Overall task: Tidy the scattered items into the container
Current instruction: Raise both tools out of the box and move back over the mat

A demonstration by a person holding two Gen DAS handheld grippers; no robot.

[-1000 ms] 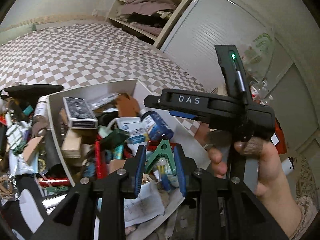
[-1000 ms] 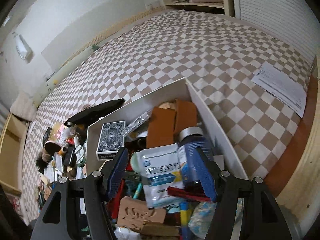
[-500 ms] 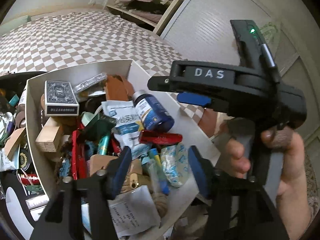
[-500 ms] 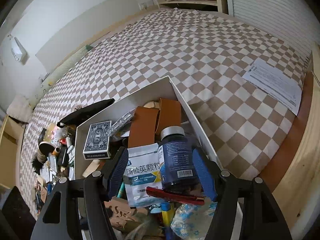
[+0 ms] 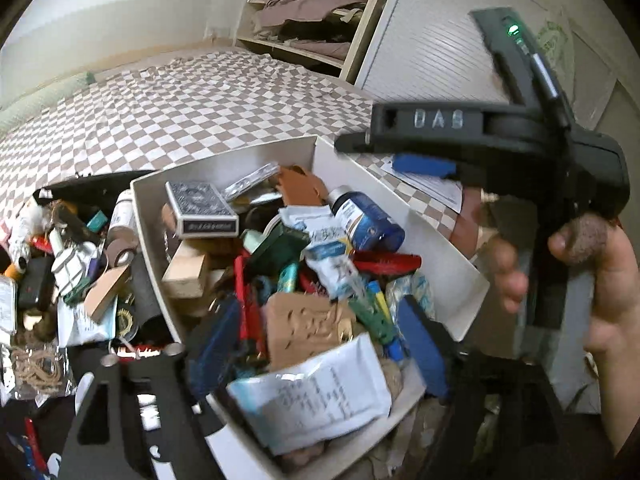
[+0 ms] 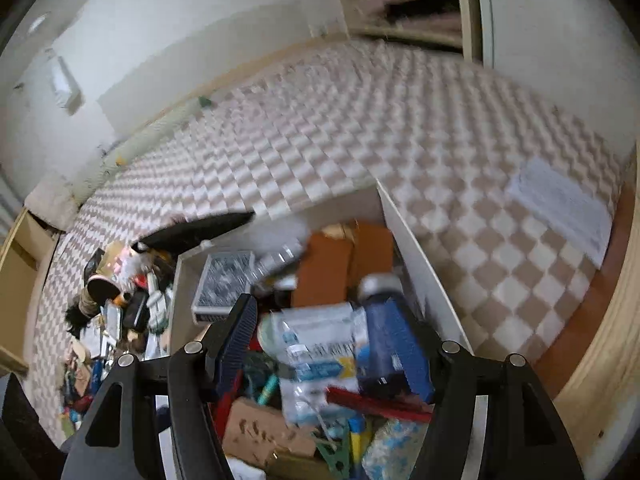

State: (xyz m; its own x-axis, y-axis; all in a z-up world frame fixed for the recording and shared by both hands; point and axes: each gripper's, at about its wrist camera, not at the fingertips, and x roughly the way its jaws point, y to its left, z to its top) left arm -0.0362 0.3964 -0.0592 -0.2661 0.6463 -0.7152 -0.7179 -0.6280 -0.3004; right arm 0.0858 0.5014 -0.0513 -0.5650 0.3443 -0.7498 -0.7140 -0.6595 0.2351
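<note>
Container point(image 5: 436, 240) sits on the bed point(image 5: 200, 112), crammed full. Card box point(image 5: 202, 208) lies at its far left, bottle point(image 5: 368, 224) at far right. Loose clutter point(image 5: 60, 264) is piled left of it.

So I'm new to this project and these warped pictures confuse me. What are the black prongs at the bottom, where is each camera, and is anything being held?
No robot here: a person holds a hand-held gripper in each hand, and each carries a wide-angle camera looking along its two fingers. The left gripper sees the white container, heaped with a card box, a blue bottle and a paper packet. It also shows the person's hand gripping the other tool. More clutter lies beside the container on the checkered cover. The right gripper hangs over the same container. The left jaws have just been opening; both grippers are open and hold nothing.
</note>
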